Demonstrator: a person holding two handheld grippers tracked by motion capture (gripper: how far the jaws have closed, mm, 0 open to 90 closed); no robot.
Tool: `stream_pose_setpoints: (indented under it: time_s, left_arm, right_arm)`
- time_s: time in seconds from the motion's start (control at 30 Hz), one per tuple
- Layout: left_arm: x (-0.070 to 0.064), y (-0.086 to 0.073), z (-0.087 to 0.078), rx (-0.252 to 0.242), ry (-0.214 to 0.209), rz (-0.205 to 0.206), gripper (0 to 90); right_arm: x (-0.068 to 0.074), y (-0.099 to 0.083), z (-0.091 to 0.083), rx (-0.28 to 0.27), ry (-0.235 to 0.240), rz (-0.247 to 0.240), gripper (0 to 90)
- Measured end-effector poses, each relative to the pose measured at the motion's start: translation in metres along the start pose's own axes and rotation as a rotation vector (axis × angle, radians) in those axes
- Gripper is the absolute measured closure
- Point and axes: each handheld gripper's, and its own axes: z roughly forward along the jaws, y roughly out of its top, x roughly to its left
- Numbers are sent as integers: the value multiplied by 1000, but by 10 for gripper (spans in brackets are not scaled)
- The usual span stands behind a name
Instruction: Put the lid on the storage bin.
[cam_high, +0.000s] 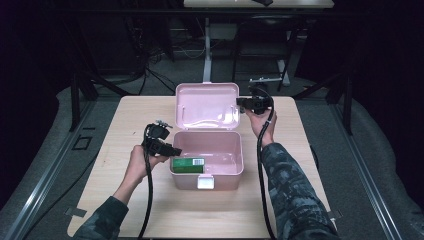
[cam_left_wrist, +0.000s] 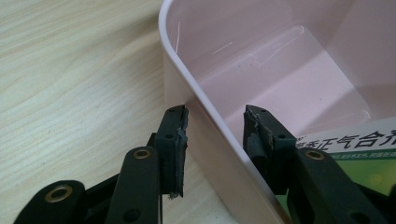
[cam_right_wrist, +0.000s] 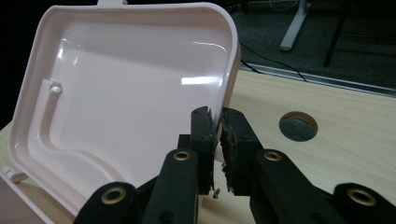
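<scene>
A pink plastic box (cam_high: 220, 150) stands in the middle of the table with its lid (cam_high: 206, 105) raised upright at the back. A green carton (cam_high: 188, 165) lies inside at the front left, and the left gripper view catches a corner of this carton (cam_left_wrist: 369, 158). My left gripper (cam_high: 175, 150) is open. Its jaws straddle the box's left wall (cam_left_wrist: 205, 116), one outside and one inside. My right gripper (cam_high: 239, 104) is shut on the lid's right edge. In the right gripper view the lid (cam_right_wrist: 126, 88) runs between the nearly closed jaws of this gripper (cam_right_wrist: 218, 126).
The box has a white latch (cam_high: 205, 182) on its front wall. A round cable hole (cam_right_wrist: 298, 126) sits in the wooden table (cam_high: 130, 130) behind the lid's right side. Desk legs and cables stand on the dark floor beyond the far edge.
</scene>
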Motion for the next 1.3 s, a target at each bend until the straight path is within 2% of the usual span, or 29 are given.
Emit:
stream_pose_setpoints:
  time_s: [0.5,0.97,1.3]
  left_arm:
    - [0,-1,-1,1,6,-4,607]
    - [-2,0,0,0,17,-17,629]
    - [-2,-1,-1,-3,6,-24,638]
  right_arm:
    - [9,-1,-21,-61,25,-56,844]
    - [15,-4,-39,-84,39,-115,847]
    - [16,-8,-51,-85,57,-145,841]
